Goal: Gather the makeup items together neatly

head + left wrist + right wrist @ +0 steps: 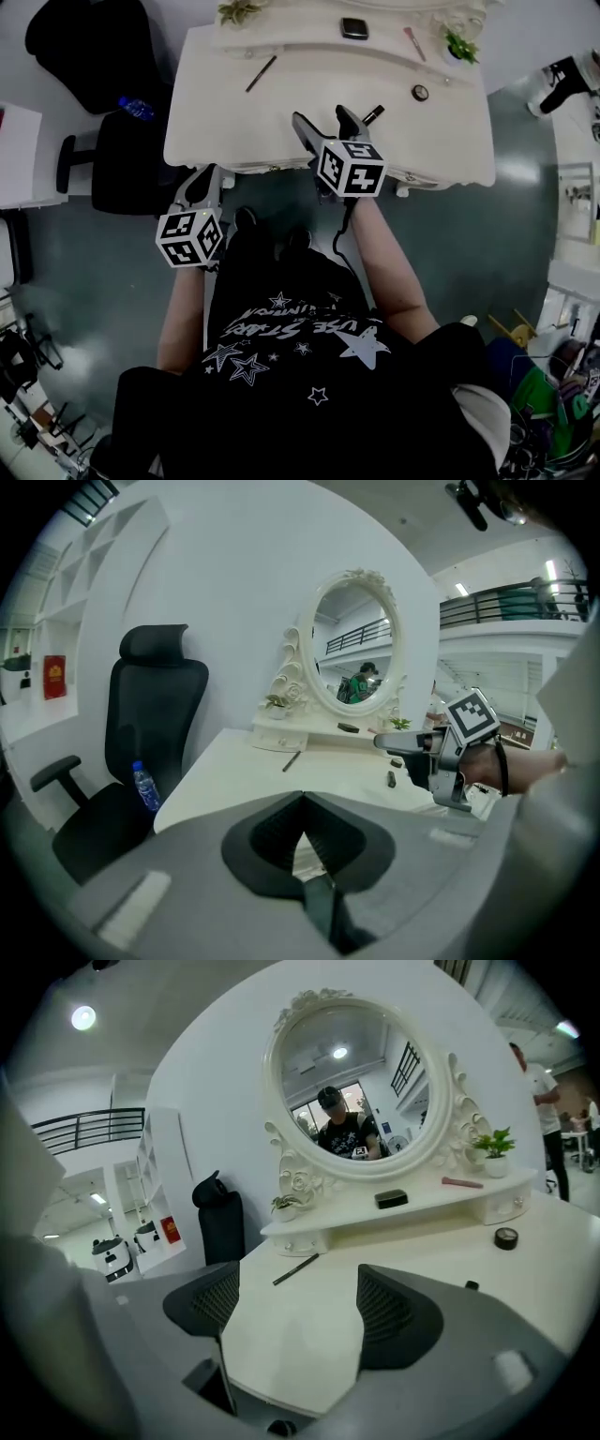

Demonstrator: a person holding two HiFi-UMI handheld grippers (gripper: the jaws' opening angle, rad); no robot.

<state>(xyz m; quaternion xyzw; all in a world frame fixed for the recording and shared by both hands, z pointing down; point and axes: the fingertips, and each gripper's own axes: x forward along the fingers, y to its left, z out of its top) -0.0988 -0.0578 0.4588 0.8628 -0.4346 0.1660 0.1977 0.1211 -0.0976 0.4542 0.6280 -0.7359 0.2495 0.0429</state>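
The left gripper [302, 803] was clenched on nothing, short of the table's [216, 122] near edge. The right gripper [295, 1288] stood released over bare tabletop. A black tube [373, 114] lay just beside its right jaw and was mostly hidden behind that jaw in the right gripper view. Farther on, a pencil [295, 1268] lay to the left and a round pot [506, 1237] to the right, both well apart from the jaws. On the shelf [431, 1206] beyond sat a compact [391, 1199] and a pink stick [461, 1183], too small to identify.
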